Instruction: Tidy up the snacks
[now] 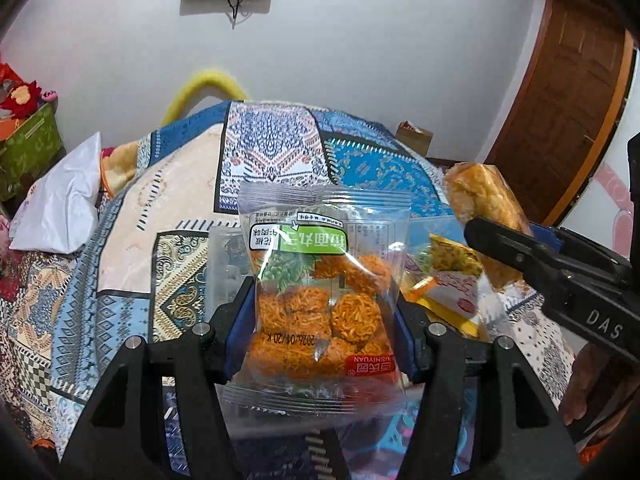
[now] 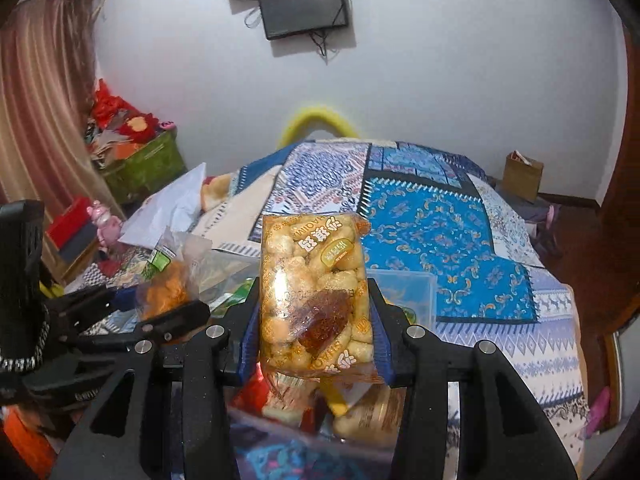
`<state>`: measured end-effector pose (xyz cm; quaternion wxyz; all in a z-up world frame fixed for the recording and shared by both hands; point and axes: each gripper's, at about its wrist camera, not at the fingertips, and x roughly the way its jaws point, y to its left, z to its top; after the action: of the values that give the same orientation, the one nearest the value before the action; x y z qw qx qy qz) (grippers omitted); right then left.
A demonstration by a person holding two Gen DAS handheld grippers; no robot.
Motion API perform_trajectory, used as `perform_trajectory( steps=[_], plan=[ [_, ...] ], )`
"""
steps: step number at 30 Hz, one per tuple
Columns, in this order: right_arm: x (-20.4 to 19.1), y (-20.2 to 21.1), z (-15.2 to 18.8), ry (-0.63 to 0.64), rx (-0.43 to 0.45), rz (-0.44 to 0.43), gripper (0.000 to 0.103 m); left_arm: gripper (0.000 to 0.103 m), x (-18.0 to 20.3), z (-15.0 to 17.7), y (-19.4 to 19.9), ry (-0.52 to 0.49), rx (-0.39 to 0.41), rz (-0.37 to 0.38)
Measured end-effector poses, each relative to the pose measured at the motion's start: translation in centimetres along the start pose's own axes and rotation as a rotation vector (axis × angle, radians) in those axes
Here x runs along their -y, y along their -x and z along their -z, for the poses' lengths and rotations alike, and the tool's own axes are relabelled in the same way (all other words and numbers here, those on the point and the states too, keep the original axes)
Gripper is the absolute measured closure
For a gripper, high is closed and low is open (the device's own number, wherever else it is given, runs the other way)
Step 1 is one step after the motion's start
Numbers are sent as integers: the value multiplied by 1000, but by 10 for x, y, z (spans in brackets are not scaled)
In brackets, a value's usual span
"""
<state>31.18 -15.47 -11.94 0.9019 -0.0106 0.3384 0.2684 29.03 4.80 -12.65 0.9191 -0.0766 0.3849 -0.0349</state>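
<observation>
My left gripper (image 1: pixel 322 320) is shut on a clear packet of orange noodle balls (image 1: pixel 320 300) with a green label, held upright above the bed. My right gripper (image 2: pixel 314 316) is shut on a clear packet of golden puffed snack (image 2: pixel 316 292). Each gripper shows in the other's view: the right one (image 1: pixel 500 240) with its puffed packet (image 1: pixel 484 204) at the right, the left one (image 2: pixel 152 308) with its noodle packet (image 2: pixel 168 284) at the left. Loose snack packets (image 1: pixel 448 284) lie below, and more snacks (image 2: pixel 320 408) sit under the right gripper.
A patterned blue quilt (image 2: pixel 440 240) covers the bed. A clear plastic box (image 2: pixel 408 292) sits behind the puffed packet. A white bag (image 1: pixel 64 204) lies at the left. A green box (image 2: pixel 140 168) and a red box (image 2: pixel 68 224) stand by the curtain. A wooden door (image 1: pixel 560 112) is at the right.
</observation>
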Motion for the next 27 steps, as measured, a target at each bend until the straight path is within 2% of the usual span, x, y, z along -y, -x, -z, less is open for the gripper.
perform_trajectory(
  steps=[8,12,16,20,24,27],
  plan=[
    [5,-43,11,-6,-103,13,60,44,-4,0,-43,14,-62,-29],
    [0,-40,15,23,-100,25,60,43,-7,3,-51,9,-74,-46],
    [-2,-37,13,41,-115,29,58,43,-9,1,-45,33,-79,-26],
    [-3,-23,11,47,-78,34,42,43,-9,-1,-33,33,-60,-9],
    [-6,-5,8,58,-54,33,42,41,-4,-2,-17,15,-39,2],
    [-8,12,7,65,-28,32,42,34,2,-5,-5,-1,-14,2]
  ],
)
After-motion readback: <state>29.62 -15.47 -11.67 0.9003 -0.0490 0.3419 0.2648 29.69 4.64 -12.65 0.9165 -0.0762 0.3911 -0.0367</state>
